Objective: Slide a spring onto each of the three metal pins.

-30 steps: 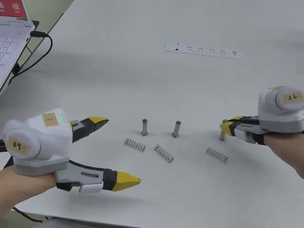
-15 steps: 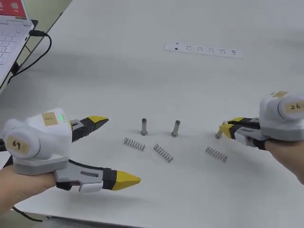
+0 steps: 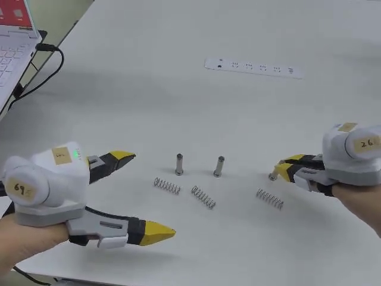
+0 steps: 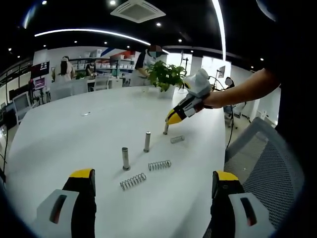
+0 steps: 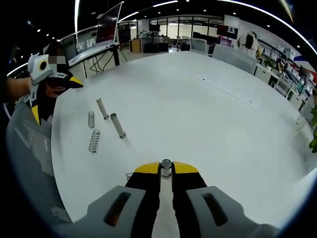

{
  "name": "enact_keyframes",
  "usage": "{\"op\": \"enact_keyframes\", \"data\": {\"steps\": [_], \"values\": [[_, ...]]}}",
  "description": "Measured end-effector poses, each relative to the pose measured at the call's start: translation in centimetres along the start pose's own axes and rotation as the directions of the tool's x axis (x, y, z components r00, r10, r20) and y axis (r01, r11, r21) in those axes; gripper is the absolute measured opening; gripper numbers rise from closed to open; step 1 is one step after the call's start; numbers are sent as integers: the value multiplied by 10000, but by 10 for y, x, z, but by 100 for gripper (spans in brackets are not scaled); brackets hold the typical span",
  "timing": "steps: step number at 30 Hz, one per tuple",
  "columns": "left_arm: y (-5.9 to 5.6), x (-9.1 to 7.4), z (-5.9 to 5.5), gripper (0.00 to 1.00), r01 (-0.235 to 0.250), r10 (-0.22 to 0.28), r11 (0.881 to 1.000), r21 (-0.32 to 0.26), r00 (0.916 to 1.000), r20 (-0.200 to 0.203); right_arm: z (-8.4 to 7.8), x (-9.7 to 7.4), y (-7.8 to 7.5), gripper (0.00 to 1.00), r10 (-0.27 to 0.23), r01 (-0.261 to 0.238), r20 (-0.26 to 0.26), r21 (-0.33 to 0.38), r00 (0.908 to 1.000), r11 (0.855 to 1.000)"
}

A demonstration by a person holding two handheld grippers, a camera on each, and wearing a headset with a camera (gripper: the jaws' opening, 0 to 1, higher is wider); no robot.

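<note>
Two metal pins (image 3: 179, 164) (image 3: 219, 167) stand upright on the white table (image 3: 178, 101). My right gripper (image 3: 283, 171) is shut on the third pin (image 3: 272, 176), whose round top (image 5: 166, 163) shows between the closed yellow tips. Three springs (image 3: 167, 186) (image 3: 203, 196) (image 3: 269, 198) lie flat just in front of the pins. My left gripper (image 3: 143, 193) hovers open at the left, nothing between its jaws. In the left gripper view the pins (image 4: 125, 158) (image 4: 147, 141) and springs (image 4: 132, 181) (image 4: 159, 165) lie ahead, and the right gripper (image 4: 174, 116) holds the far pin (image 4: 166, 129).
A white power strip (image 3: 253, 67) lies further back on the table. A laptop (image 3: 12, 42) with a black cable (image 3: 44, 71) sits at the far left edge. Chairs and people stand beyond the table in the gripper views.
The right gripper has edged slightly left and lower with the third pin between its tips. The left gripper has stayed where it was, still open.
</note>
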State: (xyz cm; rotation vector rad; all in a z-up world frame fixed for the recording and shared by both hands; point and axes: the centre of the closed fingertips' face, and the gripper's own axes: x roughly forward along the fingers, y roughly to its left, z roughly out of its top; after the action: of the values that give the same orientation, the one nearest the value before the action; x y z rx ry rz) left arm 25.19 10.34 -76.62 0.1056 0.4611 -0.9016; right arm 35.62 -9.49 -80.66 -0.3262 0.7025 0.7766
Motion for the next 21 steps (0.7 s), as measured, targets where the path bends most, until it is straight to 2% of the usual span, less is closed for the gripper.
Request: {"op": "enact_keyframes", "data": {"steps": [7, 21], "values": [[0, 0, -1, 95, 14, -14, 10000, 17, 10000, -18, 1, 1, -1, 8, 39, -40, -64, -217, 10000, 9998], [1, -4, 1, 96, -42, 42, 10000, -10, 10000, 51, -1, 5, 2, 36, 210, -209, -7, 261, 9998, 9994]]}}
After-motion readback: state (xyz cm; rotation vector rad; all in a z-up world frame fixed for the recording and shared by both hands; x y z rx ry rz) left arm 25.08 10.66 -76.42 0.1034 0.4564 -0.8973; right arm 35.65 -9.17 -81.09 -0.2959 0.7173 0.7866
